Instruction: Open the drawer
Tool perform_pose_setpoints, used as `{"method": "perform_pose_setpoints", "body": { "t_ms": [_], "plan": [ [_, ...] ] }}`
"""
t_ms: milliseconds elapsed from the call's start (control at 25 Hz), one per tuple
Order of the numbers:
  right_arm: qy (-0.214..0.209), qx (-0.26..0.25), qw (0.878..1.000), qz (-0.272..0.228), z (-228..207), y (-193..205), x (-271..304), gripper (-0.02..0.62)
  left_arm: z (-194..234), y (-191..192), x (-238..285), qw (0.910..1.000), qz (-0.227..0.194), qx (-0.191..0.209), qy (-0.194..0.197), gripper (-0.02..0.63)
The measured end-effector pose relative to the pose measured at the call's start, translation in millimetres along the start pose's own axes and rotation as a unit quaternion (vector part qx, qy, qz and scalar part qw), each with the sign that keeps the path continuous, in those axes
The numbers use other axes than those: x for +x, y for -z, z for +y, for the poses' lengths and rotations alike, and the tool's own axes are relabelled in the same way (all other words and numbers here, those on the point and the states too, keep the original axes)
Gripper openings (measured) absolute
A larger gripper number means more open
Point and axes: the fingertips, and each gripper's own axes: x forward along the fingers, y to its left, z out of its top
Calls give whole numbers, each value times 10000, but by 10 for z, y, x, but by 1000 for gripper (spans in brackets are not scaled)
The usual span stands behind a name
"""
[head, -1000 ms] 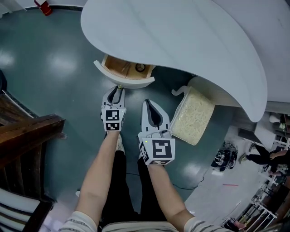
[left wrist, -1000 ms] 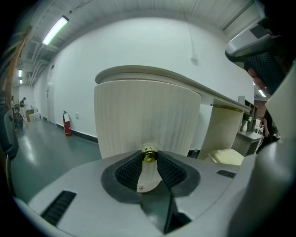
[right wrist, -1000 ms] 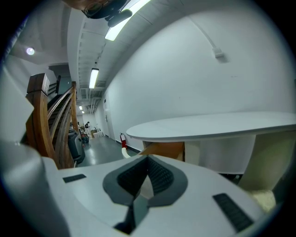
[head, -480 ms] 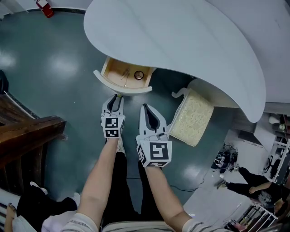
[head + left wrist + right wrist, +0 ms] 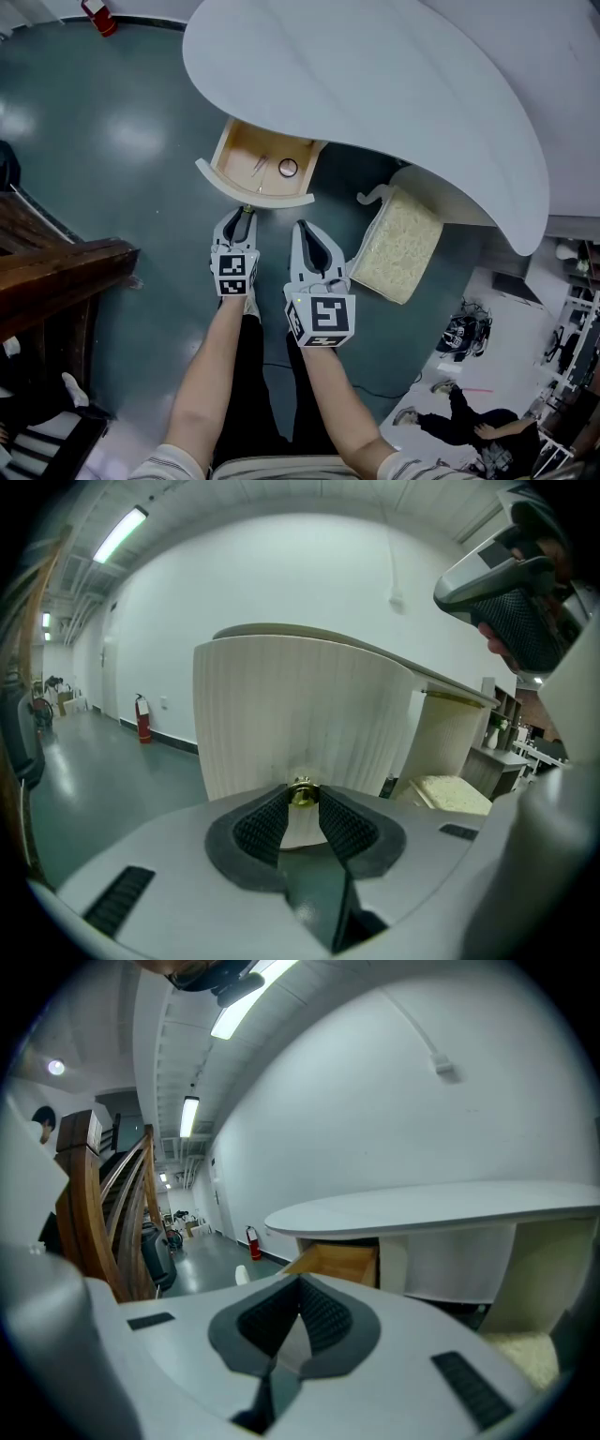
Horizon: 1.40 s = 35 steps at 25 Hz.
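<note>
A drawer (image 5: 246, 153) with a wooden inside and a curved white front stands pulled out from under the white table (image 5: 375, 84). Inside it lie a small ring (image 5: 288, 168) and a thin stick (image 5: 260, 163). My left gripper (image 5: 246, 212) is shut on the small brass knob (image 5: 302, 794) at the middle of the ribbed drawer front (image 5: 291, 714). My right gripper (image 5: 302, 228) hangs just right of it, apart from the drawer, its jaws shut with nothing between them. The right gripper view shows the drawer's wooden side (image 5: 337, 1262) under the tabletop.
A cream cushioned seat (image 5: 398, 241) stands right of the drawer, under the table's edge. Dark wooden stairs (image 5: 56, 272) rise at the left. A red fire extinguisher (image 5: 98, 14) sits at the far wall. A person (image 5: 450, 422) is at the lower right.
The drawer has slid further out from under the table, with the left gripper on its knob coming back toward me. The right gripper has stayed in place.
</note>
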Motion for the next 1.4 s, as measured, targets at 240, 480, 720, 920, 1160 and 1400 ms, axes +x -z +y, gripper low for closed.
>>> {"method": "perform_pose_setpoints", "body": {
  "t_ms": [240,480,720,920,1160,1400],
  "plan": [
    [-23,-13,10000,-19,49,-2,-23,14,-11,105,-123,10000,13,-85,-32,107],
    [-66,-27,10000,-1,119,-11,-57,14,11,138,-188,9999,79,-96,-56,107],
    [-87,-44,9999,24,168,-37,-113,14,17,138,-206,9999,144,-65,-41,107],
    [-84,-60,9999,30,159,-59,-164,14,15,275,-269,9987,470,-100,-192,76],
    [-90,-106,9999,3,134,-159,-221,14,-99,396,-555,9980,614,69,-157,4],
    [-153,-122,9998,10,147,-264,-316,14,-152,22,-805,9990,280,-120,-337,4]
  ]
}}
